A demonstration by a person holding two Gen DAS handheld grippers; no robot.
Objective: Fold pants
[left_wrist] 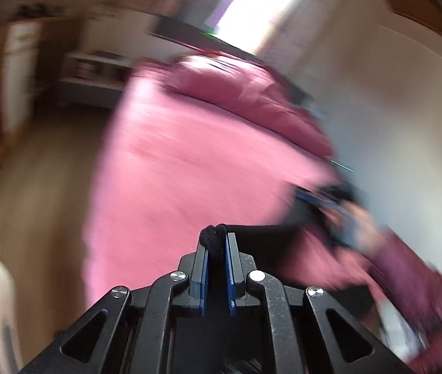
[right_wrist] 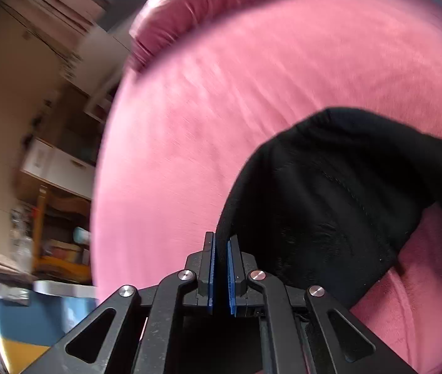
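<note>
Gripping black pants [right_wrist: 330, 193] w/ both tools, left tool [left_wrist: 217, 243] & right tool [right_wrist: 221, 246] clamped on fabric, pink bed [right_wrist: 221, 109], no legible text.

I see a bed [right_wrist: 221, 124] under a pink cover, pillow [right_wrist: 171, 18] at eleven o'clock, black pants [right_wrist: 330, 202] at four o'clock.

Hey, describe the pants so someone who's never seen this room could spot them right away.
Start from the big bed covered in a pink sheet, with a darker pink duvet bunched at its far end. On the near part of that sheet lie the black pants, one edge pinched in the right gripper, another in the left gripper. They are the only black cloth on the pink.
</note>
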